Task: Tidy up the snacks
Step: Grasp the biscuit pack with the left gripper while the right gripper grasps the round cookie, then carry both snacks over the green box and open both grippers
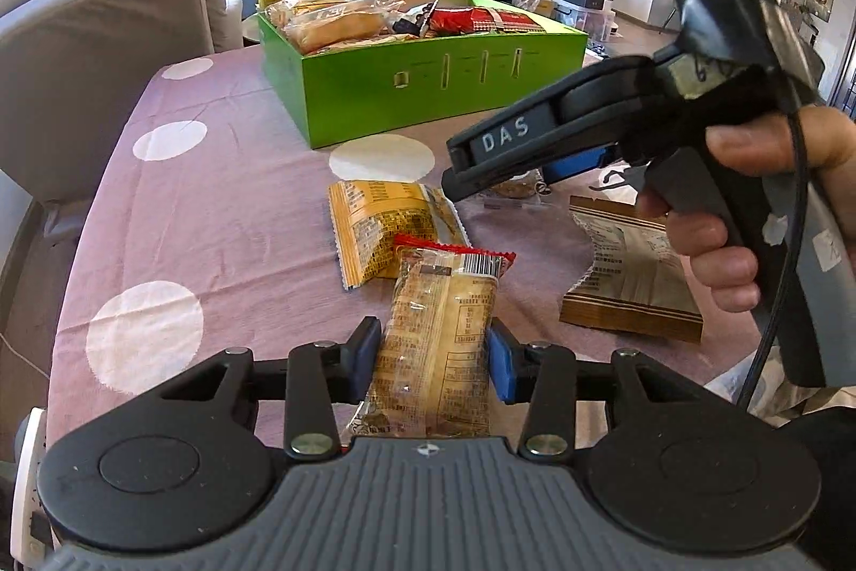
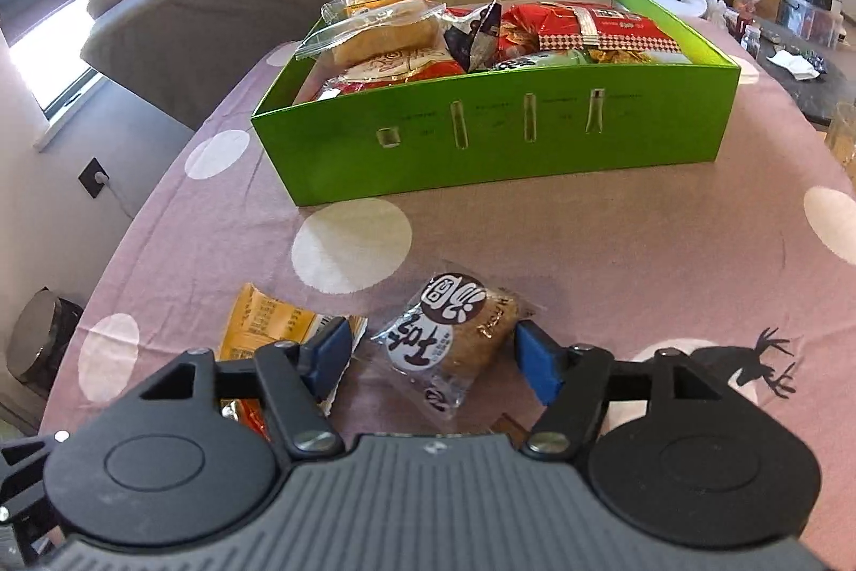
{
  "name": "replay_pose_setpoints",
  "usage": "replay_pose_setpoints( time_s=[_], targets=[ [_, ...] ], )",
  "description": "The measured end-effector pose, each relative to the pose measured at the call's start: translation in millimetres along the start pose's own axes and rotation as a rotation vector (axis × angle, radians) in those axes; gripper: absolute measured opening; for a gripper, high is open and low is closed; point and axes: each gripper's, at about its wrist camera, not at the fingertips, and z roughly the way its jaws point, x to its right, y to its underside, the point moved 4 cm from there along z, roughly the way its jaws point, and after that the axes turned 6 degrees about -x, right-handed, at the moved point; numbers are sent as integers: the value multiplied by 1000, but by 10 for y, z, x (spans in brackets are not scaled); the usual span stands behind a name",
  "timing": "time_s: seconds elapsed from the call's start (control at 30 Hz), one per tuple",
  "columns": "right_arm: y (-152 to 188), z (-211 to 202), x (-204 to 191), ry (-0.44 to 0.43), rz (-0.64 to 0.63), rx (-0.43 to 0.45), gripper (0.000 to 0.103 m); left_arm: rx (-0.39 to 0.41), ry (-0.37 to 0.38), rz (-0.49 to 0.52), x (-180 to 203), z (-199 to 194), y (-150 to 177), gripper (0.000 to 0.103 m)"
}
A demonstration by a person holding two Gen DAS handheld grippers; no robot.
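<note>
Snacks are what I am sorting: most already sit heaped in the green box (image 2: 497, 143) at the far side of the table, and a few lie loose on the pink dotted tablecloth (image 1: 214, 207) near me. My left gripper (image 1: 434, 357) is clamped on a long clear-wrapped biscuit pack (image 1: 444, 319), the blue pads pressing its two sides. My right gripper (image 2: 433, 351) stands wide around a small round cake in a clear wrapper (image 2: 455, 341); its fingers are spread and I see no pad pressing the wrapper yet, so I judge that one still ungrasped.

The risks, as I read them: the biscuit pack is held near one end, so its free red-edged end may droop or swing, and the slick film could slide out of the pads on the way to the box. On the right, the left-hand finger sits against a yellow packet (image 2: 267, 325), so closing may pinch that foil too and drag it along. The box is already piled above its rim with bread and red bags, so anything dropped on top may roll off.

Wrappers here are thin, glossy and crinkly; the cake looks soft and crushable. A flat brown striped packet (image 1: 631, 271) lies near the right hand (image 1: 749, 218). The box is smooth, stiff card with slots cut in its front wall.
</note>
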Motion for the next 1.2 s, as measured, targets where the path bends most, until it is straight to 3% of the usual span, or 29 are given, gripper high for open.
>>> replay_pose_setpoints(
  time_s=[0.07,0.17,0.2,0.7,1.2],
  targets=[
    [12,17,-27,18,-26,5,72,1,-4,-3,-3,-10,2,39],
    [20,1,-21,51,-58,24,47,7,-6,-10,-10,-41,11,39],
    [15,-8,3,45,-52,23,46,10,-8,-12,-9,-53,10,39],
    [-105,-300,255,-11,4,104,45,90,-16,-6,0,-285,-191,39],
    [-320,-595,407,-23,-21,214,45,185,-6,5,72,-220,-857,39]
  ],
)
